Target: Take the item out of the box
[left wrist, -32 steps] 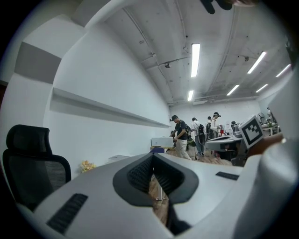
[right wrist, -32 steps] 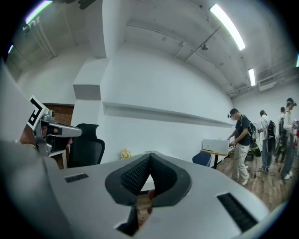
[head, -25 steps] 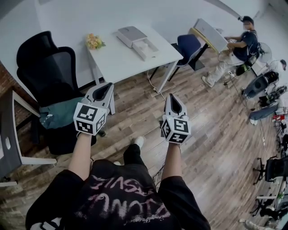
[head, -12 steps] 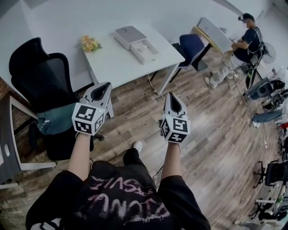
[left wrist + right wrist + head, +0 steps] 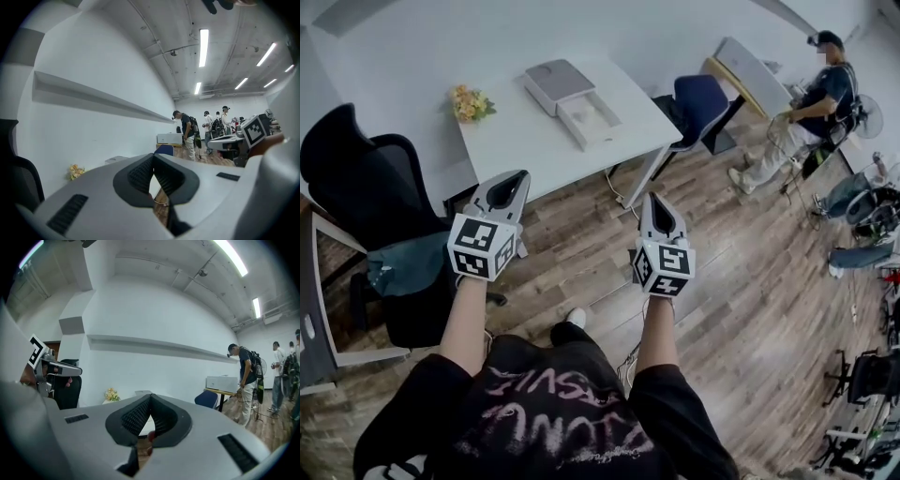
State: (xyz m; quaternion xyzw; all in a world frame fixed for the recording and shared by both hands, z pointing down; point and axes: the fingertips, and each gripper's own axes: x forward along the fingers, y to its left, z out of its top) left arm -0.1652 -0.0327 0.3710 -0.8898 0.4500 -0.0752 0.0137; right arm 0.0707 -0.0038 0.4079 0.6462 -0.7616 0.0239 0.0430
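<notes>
Holding both tools out ahead of you, you had the left gripper (image 5: pixel 517 178) clenched, jaws pressed tip to tip with nothing between them. The right gripper (image 5: pixel 652 199) matched it, jaws squeezed together and empty as well. Both noses pointed toward the white table (image 5: pixel 516 141) and both stopped short of its near edge, the left one near the front left leg, the right one off the near right corner, neither touching it. Your forearms ran back from the marker cubes to your black sleeves, over the wooden floor (image 5: pixel 741 291) on the near side of the table.

And there was the box (image 5: pixel 581 108), sitting on the table's far right part, well apart from both tools. Its grey lid (image 5: pixel 553 80) lay at the far side, touching the white tray (image 5: pixel 591 120), which reached toward the table's right edge. What lay in that tray, you could not make out from there.

A small bunch of yellow flowers (image 5: pixel 469 101) stood at the table's far left corner. Left of the table stood a black office chair (image 5: pixel 356 183) with a teal cloth (image 5: pixel 408 262) on its seat. A blue chair (image 5: pixel 698 98) was tucked just beside the table's far right corner. Well apart from the table on that same right side, a person (image 5: pixel 820 98) in dark clothes sat on a chair.
</notes>
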